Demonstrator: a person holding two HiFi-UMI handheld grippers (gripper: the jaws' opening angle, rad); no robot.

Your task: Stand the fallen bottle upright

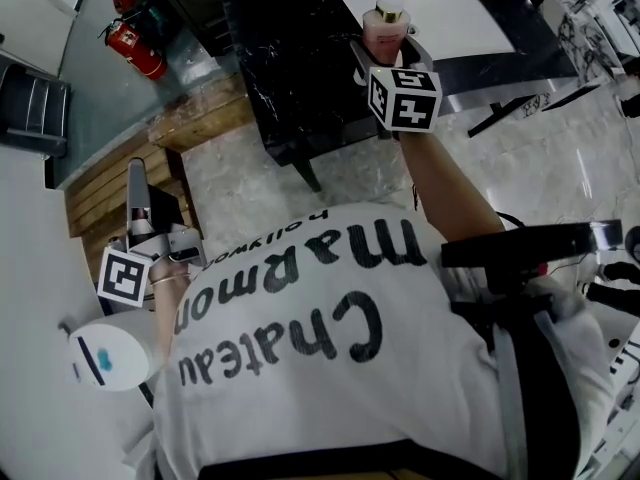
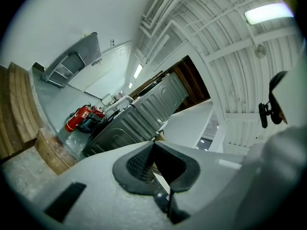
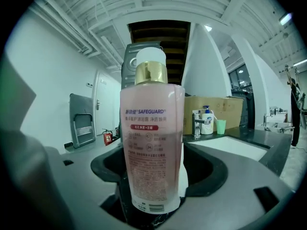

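Note:
A pink bottle with a gold collar and white cap stands upright between the jaws in the right gripper view. In the head view the bottle sits at the near edge of a dark marbled table, and my right gripper reaches forward and is shut on it, one dark pad on each side. My left gripper hangs low at my left side, far from the bottle. The left gripper is shut with nothing between its pads.
A white sheet lies on the table beside the bottle. Behind it stand a cardboard box, a blue pump bottle and a green cup. Red fire extinguishers and wooden steps are at the left.

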